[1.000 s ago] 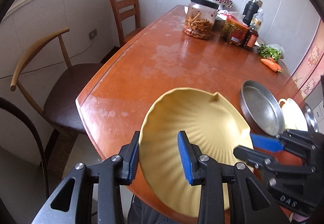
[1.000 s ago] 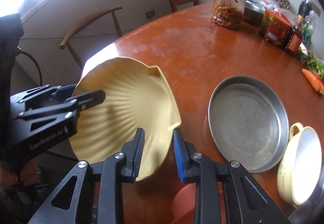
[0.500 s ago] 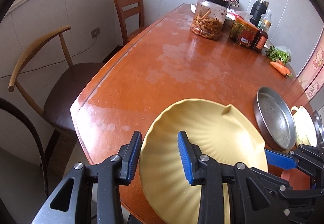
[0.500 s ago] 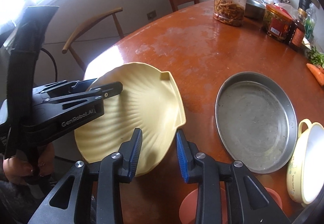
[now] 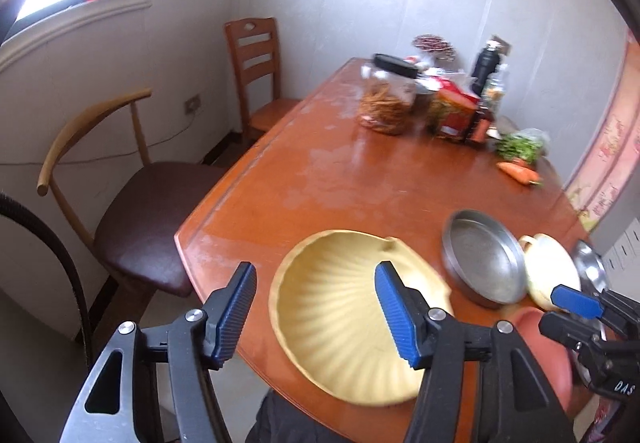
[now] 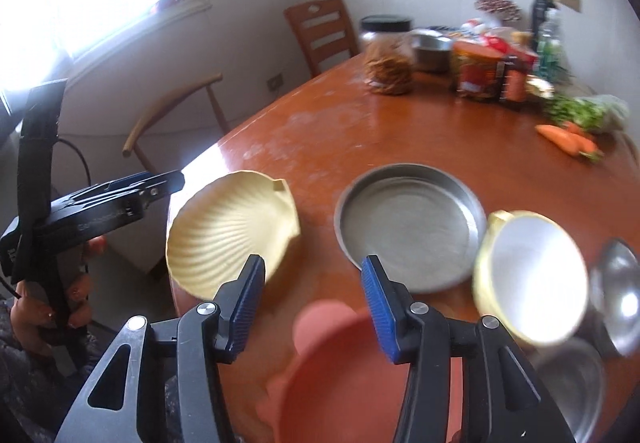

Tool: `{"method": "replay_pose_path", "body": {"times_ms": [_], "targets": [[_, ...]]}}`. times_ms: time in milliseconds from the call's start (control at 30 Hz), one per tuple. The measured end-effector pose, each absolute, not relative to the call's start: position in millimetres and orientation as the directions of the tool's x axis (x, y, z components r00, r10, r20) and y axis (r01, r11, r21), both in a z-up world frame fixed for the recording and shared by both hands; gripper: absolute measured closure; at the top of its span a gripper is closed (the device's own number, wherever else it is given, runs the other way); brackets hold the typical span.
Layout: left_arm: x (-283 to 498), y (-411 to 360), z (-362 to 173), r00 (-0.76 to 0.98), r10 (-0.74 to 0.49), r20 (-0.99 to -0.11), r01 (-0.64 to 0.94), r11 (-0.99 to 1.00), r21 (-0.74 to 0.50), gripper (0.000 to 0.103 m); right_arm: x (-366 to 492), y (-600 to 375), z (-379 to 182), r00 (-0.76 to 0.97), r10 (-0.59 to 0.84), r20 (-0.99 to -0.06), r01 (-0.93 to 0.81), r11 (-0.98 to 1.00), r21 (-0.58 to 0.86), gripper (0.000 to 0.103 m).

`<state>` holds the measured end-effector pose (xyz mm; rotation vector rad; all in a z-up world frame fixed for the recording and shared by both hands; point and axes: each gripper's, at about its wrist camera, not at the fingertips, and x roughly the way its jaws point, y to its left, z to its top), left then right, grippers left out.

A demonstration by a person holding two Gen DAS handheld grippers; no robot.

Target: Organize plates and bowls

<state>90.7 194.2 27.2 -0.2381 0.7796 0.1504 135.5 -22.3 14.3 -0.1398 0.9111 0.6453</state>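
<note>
Terracotta-pink bowl (image 6: 360,375) whole in right view, mere sliver in left.

blurred: far jars (image 5: 386,103) | cut off: pink dish (image 6: 340,375)

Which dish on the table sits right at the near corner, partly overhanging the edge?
The yellow shell-shaped plate, ribbed like a scallop. The round metal pan and the pale handled bowl lie further in, to its right.
</note>
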Motion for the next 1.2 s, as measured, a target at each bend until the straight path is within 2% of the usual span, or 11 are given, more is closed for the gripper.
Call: {"method": "replay_pose_path", "body": {"times_ms": [67, 200, 500, 733, 1033, 1200], "targets": [[84.3, 179.4, 31.4, 0.71, 0.008, -0.704, -0.178, 0.969, -0.169, 0.042, 121.4, -43.8, 22.6, 0.464, 0.46, -0.757, -0.551, 0.819, 0.16, 0.046], [76.6, 143.0, 31.2, 0.701, -0.076, -0.71, -0.087, 0.978, -0.191, 0.042, 92.9, -77.0, 28.3, 0.496, 0.456, -0.739, -0.517, 0.839, 0.17, 0.046], [67.8, 74.4, 12.5, 0.656, -0.161, -0.738, 0.037, 0.983, -0.182, 0.042, 27.1, -123.7, 11.4, 0.524, 0.422, -0.74, -0.455, 0.873, 0.175, 0.046], [64.1, 44.2, -4.5, 0.623, -0.163, -0.765, 0.081, 0.986, -0.145, 0.042, 0.8, -143.7, -1.2, 0.52, 0.415, -0.746, -0.414, 0.887, 0.205, 0.046], [74.8, 36.4, -19.1, 0.588, -0.178, -0.789, 0.098, 0.984, -0.149, 0.042, 14.4, -154.7, -22.0, 0.487, 0.439, -0.755, -0.305, 0.896, 0.324, 0.046], [79.8, 31.9, -28.4, 0.579, -0.185, -0.794, 0.108, 0.983, -0.15, 0.042, 24.0, -152.5, -29.4, 0.511, 0.422, -0.749, -0.277, 0.906, 0.322, 0.046]]}}
